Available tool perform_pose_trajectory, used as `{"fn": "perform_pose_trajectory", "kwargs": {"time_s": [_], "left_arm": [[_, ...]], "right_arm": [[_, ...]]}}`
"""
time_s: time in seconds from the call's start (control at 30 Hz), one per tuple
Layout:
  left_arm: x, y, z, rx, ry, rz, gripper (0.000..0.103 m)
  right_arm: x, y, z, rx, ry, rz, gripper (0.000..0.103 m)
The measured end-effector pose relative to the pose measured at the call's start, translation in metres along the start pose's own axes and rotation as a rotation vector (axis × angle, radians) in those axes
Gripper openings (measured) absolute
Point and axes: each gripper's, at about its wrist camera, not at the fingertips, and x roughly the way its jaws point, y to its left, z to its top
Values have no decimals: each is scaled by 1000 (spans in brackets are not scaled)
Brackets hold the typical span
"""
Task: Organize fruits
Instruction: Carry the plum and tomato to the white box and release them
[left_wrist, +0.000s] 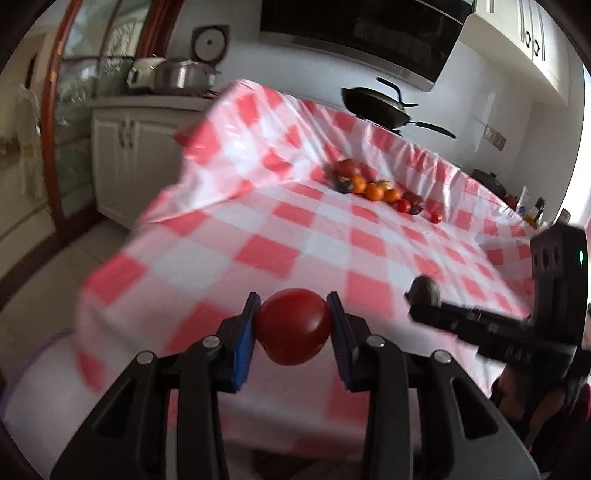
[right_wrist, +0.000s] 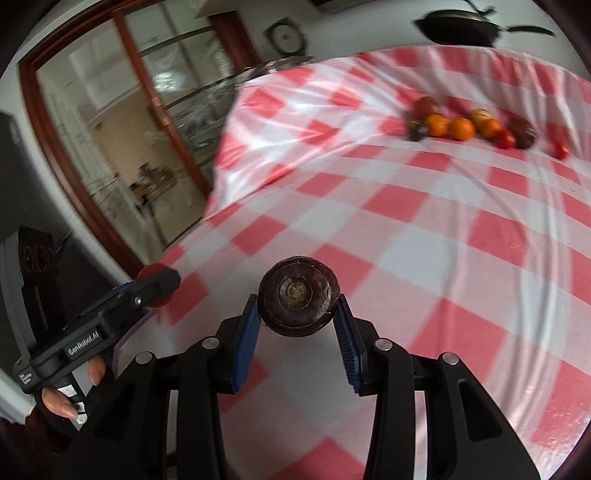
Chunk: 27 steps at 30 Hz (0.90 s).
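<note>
While both grippers hang above the near edge of the checked tablecloth (left_wrist: 229, 221), each already carries a fruit.

Left gripper (left_wrist: 292, 325): jaws clamped on a red tomato (left_wrist: 293, 326), the blue pads (left_wrist: 243, 343) pressing its two sides.

Right gripper (right_wrist: 298, 302): jaws closed on a dark purple-brown round fruit (right_wrist: 299, 301), its stem scar facing the camera — likely a mangosteen, though I cannot be sure.

Fruit row (left_wrist: 384, 188): far across the cloth, oranges, small tomatoes and dark fruits lie in a loose line, some touching, one small tomato (left_wrist: 436, 216) a little apart at the right end.

Step in hand: by my reading, the carry — two picked fruits being brought toward the row, both well apart from it now.

Next move: probably set each fruit beside its own kind; that calls for lowering until the fruit rests on the cloth before letting go, since round fruit rolls on wrinkled plastic.

Backdrop: black pan (left_wrist: 376, 105) beyond the cloth.
</note>
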Motion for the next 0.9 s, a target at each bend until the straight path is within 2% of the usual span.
{"fn": "perform_pose_trajectory", "kwargs": {"time_s": [0.17, 0.3, 0.47, 0.5, 0.6, 0.73, 0.9], "left_arm": [[-35, 44, -29, -49, 7, 102, 37], [-43, 90, -57, -146, 69, 217, 37], [-34, 133, -89, -260, 162, 346, 37], [-28, 143, -95, -293, 194, 375, 37], [-22, 163, -110, -377, 236, 397, 37], [-11, 192, -131, -450, 319, 488, 37], [-1, 221, -154, -549, 398, 557, 37]], "right_arm": [[11, 34, -3, -79, 18, 99, 40], [28, 74, -10, -166, 74, 217, 40], [58, 152, -51, -441, 234, 316, 40], [66, 166, -62, -503, 273, 315, 40], [94, 194, -96, -658, 398, 286, 40], [133, 203, -119, -703, 554, 254, 41], [167, 203, -139, -696, 696, 203, 41]]}}
